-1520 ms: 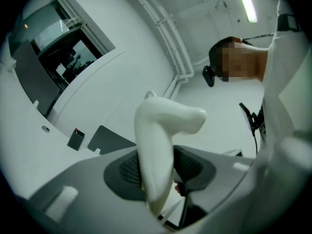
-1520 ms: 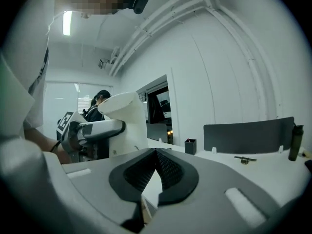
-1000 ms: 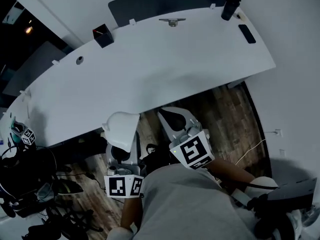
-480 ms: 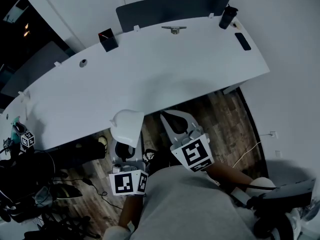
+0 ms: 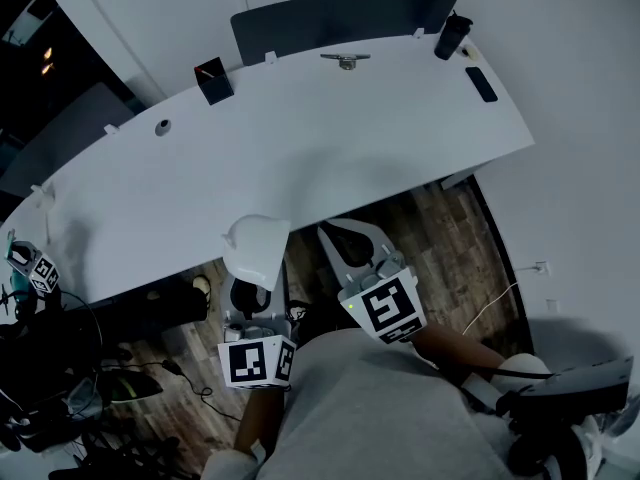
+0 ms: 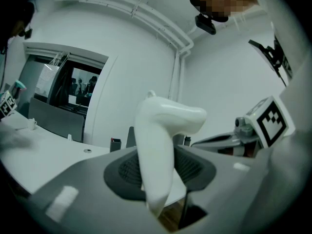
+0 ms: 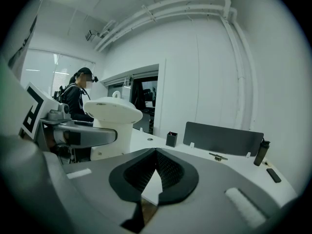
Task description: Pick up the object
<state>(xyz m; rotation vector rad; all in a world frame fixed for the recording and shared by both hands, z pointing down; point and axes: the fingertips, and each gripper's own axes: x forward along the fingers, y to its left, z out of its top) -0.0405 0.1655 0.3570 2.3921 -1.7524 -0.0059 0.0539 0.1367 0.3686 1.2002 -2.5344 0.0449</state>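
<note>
The white object (image 5: pixel 256 247), a smooth plastic piece with a broad rounded cap on a stem, stands upright between the jaws of my left gripper (image 5: pixel 250 290), which is shut on its stem. In the left gripper view the white object (image 6: pixel 158 140) fills the middle between the dark pads (image 6: pixel 127 168). My right gripper (image 5: pixel 352 244) is held beside it on the right, shut with nothing in it. In the right gripper view its jaws meet at the right gripper (image 7: pixel 156 168), with the white object (image 7: pixel 113 121) to the left. Both grippers hang over the wood floor just before the desk's edge.
A long curved white desk (image 5: pixel 300 158) lies ahead. At its back stand a dark divider panel (image 5: pixel 340 16), a black pen holder (image 5: pixel 211 79), a small metal item (image 5: pixel 345 60), a dark bottle (image 5: pixel 449 36) and a flat black device (image 5: pixel 481 83). Cables and dark gear (image 5: pixel 50 368) crowd the floor at left.
The head view has shifted a little over the desk. Both grippers keep nearly the same place and the left one still holds the white object.
</note>
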